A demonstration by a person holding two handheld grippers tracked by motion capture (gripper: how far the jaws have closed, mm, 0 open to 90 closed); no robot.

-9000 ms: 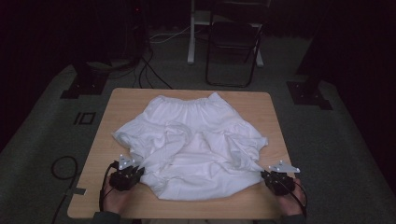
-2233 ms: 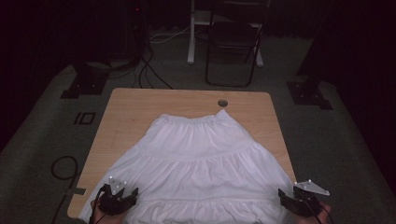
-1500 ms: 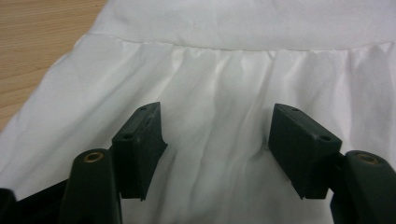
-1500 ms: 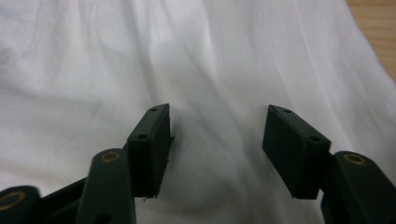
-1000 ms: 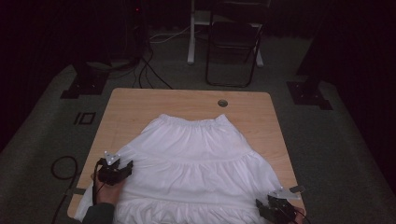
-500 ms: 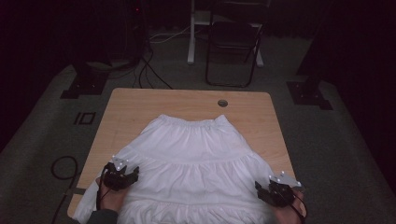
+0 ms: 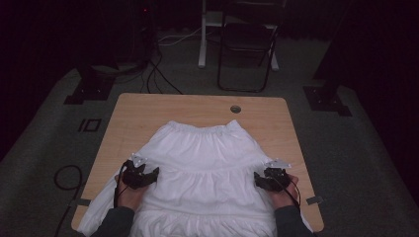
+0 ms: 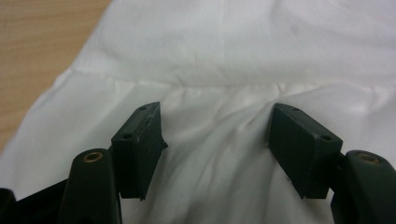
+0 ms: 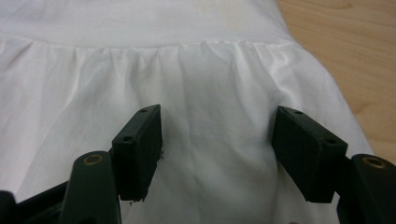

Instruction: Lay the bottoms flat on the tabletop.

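A dim room surrounds the table (image 7: 148, 106), where a white skirt (image 7: 207, 163) lies flat, waistband toward 12 o'clock, hem hanging off at 6. The left gripper (image 7: 150, 174) rests over the skirt at 8 o'clock, the right gripper (image 7: 258, 180) at 4; both have just been opening, jaws spread, cloth beneath but nothing pinched. To fold well, each should probably nip a side edge at matching tiers and lift evenly. The hem is cut off below.

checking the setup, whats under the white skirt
The white tiered cotton skirt lies spread on the light wooden table, whose bare top shows around its waistband. Anything between cloth and tabletop is covered, so it cannot be told.
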